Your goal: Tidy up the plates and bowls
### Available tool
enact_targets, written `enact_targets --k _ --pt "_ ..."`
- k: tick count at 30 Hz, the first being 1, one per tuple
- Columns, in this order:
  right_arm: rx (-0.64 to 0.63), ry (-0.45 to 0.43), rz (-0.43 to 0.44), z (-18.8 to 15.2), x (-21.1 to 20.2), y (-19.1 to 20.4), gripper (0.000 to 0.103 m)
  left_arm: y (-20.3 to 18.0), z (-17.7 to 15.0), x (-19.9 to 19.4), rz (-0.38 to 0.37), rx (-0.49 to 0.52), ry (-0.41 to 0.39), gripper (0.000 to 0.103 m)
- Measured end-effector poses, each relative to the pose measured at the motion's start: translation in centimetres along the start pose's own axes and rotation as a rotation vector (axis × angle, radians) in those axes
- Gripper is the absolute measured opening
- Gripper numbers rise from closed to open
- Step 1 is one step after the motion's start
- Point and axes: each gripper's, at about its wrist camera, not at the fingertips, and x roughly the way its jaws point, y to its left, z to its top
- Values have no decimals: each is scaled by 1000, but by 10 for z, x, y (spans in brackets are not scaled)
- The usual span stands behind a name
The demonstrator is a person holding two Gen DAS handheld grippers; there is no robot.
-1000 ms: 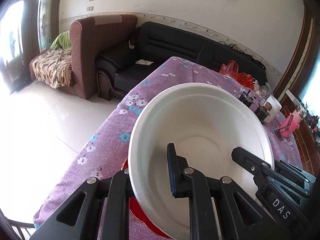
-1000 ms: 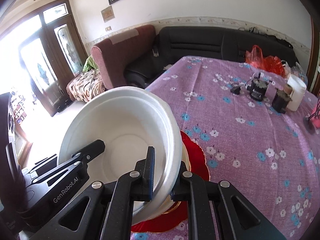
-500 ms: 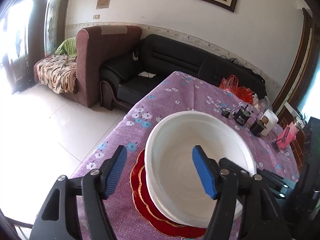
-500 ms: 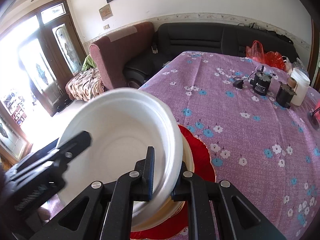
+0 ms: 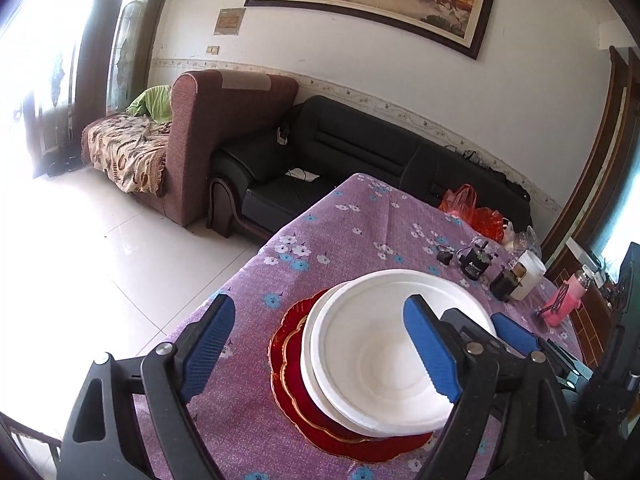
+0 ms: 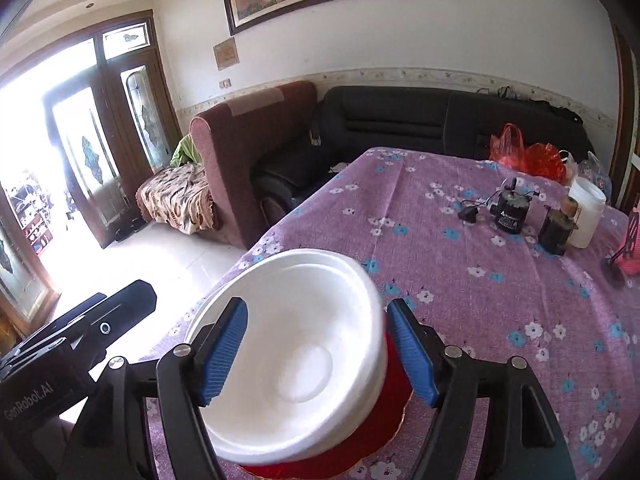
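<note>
Release step: the left tool (image 5: 320, 344) and right tool (image 6: 320, 352) are opening, pads clear of the white foam bowl (image 5: 384, 344) stacked on red gold-rimmed plates (image 5: 288, 360) near the counter's (image 6: 480, 280) corner. Next, withdraw without nudging it.

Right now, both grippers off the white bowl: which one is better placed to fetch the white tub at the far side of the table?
Right, probably. The right gripper sits on the stack's side nearer the white plastic tub, with bare purple floral tablecloth between. The left gripper would have to cross the white foam bowl.
</note>
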Motion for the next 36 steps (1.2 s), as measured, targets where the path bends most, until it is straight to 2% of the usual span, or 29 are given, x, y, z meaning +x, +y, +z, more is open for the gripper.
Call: enact_targets --k 4,8,12,15,19,22,26,29,36 --pt "48 -31 11 -4 -20 -11 79 -12 -5 -17 32 32 -52 86" --pt "64 -76 -4 -17 -47 -23 84 -29 -17 -38 95 70 -140 97" --pt "56 -92 -37 -44 -71 -35 86 -51 -32 -61 170 117 -253 103" --pt "48 -77 -51 -65 -80 -42 87 -71 -44 -70 183 146 -281 103" --pt "50 -57 -64 -91 -89 -56 87 -99 -58 -68 164 205 -239 103" --pt "68 -50 -80 -104 -98 -73 87 -127 -71 -61 108 277 -179 103" --pt "106 -31 -109 -116 -106 -100 87 -159 -87 -56 74 338 -132 103" --pt "123 -10 -126 -121 -109 -116 87 -175 -94 -53 53 351 -103 103" --pt "130 4 -109 -126 -114 -128 87 -180 -96 -44 75 315 -69 103"
